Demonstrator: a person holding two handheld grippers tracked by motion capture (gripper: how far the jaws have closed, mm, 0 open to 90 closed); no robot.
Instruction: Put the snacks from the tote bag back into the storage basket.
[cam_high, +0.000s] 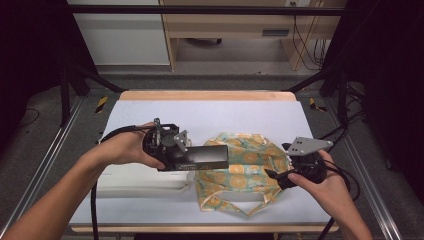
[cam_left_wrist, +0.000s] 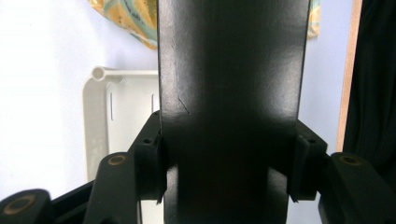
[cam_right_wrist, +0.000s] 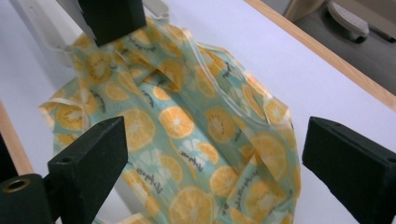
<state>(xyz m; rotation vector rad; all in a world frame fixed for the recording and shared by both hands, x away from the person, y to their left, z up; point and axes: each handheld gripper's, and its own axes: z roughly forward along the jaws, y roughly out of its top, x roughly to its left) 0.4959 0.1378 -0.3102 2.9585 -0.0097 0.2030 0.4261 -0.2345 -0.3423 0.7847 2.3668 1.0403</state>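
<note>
High view first: there's a white-topped table with a wood edge at the far side, and a crumpled tote bag in a pale green fabric printed with orange slices lying right of the middle, near the front edge. One of its handles loops out toward the front. Left of the bag sits a white plastic tray-like thing, partly tucked under the left hand.

The left gripper is clamped on a flat black box, long and rectangular, held level above the table with its far end hanging over the bag's left edge. In the left gripper view the box runs straight up the middle and blocks most of what's beyond it, with both jaws pressed against its sides; the white tray and a scrap of the bag peek out beside it.

The right gripper sits at the bag's right edge, held by the right hand. In the right gripper view its jaws are spread wide with nothing between them, the bag lying open-mouthed below, and the box's end pokes in at the top.
</note>
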